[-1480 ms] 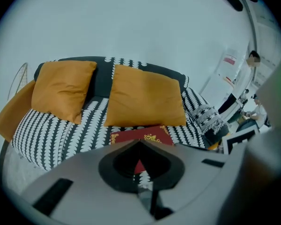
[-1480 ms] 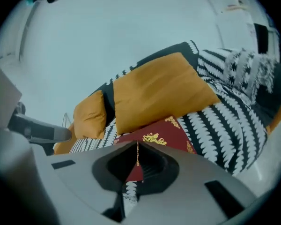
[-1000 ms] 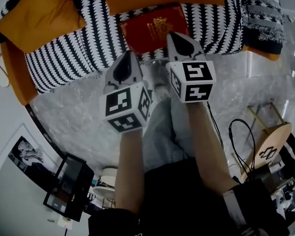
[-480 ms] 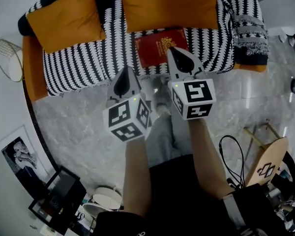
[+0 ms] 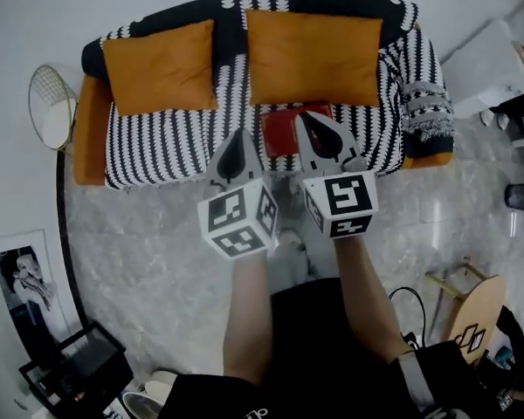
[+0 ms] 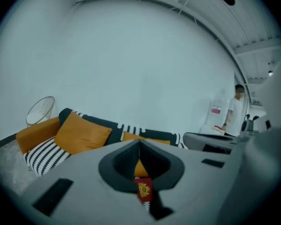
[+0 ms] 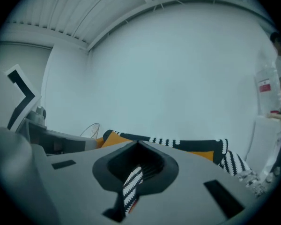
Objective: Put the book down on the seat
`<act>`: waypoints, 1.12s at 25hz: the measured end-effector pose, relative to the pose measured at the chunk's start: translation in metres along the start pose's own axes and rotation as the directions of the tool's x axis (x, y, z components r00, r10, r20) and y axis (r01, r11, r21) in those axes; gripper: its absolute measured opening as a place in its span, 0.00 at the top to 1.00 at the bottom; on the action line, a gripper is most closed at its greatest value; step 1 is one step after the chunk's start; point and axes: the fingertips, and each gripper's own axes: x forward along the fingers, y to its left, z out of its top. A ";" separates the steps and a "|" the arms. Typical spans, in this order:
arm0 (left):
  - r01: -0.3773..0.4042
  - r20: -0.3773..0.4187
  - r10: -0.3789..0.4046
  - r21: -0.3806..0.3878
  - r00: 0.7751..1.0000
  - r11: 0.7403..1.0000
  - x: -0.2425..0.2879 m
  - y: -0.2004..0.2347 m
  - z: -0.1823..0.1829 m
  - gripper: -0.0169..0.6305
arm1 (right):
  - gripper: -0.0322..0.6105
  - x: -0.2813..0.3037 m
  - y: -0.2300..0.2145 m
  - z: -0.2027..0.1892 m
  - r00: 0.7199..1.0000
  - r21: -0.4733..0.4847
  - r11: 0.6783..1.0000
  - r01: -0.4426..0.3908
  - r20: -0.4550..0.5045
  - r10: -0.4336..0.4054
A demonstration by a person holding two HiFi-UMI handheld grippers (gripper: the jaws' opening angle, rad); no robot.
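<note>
- Book (image 5: 281, 132) lies flat on the striped sofa (image 5: 157, 142) seat, just in front of the larger orange cushion (image 5: 314, 55).
- Left tongs (image 5: 242, 135) are held up near the sofa's front edge, tips pressed together, gripping nothing.
- Right tongs (image 5: 305, 117) hang beside them, overlapping the book in the head view, likewise closed and empty.

I hold both tools out ahead of me, side by side with a small gap between them. My left tool (image 5: 242, 134) points forward and slightly down, its jaws pressed together with nothing between them. My right tool (image 5: 302, 117) reaches a touch further forward, its jaws likewise closed and empty. My bare left forearm (image 5: 244, 321) and right forearm (image 5: 367, 295) stretch out behind them.
</note>
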 end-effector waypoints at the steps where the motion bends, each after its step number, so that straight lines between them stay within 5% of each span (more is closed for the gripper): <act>1: 0.005 0.020 -0.005 0.002 1.000 1.000 -0.007 -0.001 0.010 0.95 | 0.94 -0.006 0.004 0.012 1.000 -0.014 1.000 0.002 0.019 -0.002; 8: 0.038 0.225 -0.035 -0.006 0.974 0.999 -0.055 -0.017 0.097 0.95 | 0.94 -0.045 0.022 0.099 0.987 -0.063 0.998 0.006 0.162 0.004; 15: 0.050 0.351 -0.081 0.099 0.933 0.994 -0.092 -0.039 0.168 0.95 | 0.93 -0.070 0.052 0.181 0.955 -0.117 0.993 -0.007 0.293 0.041; 23: -0.078 0.413 0.020 0.124 0.910 0.989 -0.117 -0.026 0.184 0.95 | 0.93 -0.068 0.073 0.202 0.965 -0.160 0.987 -0.034 0.251 0.074; 28: -0.149 0.442 0.072 0.142 0.894 0.979 -0.126 -0.010 0.199 0.95 | 0.93 -0.054 0.094 0.205 0.959 -0.130 0.984 -0.126 0.238 0.154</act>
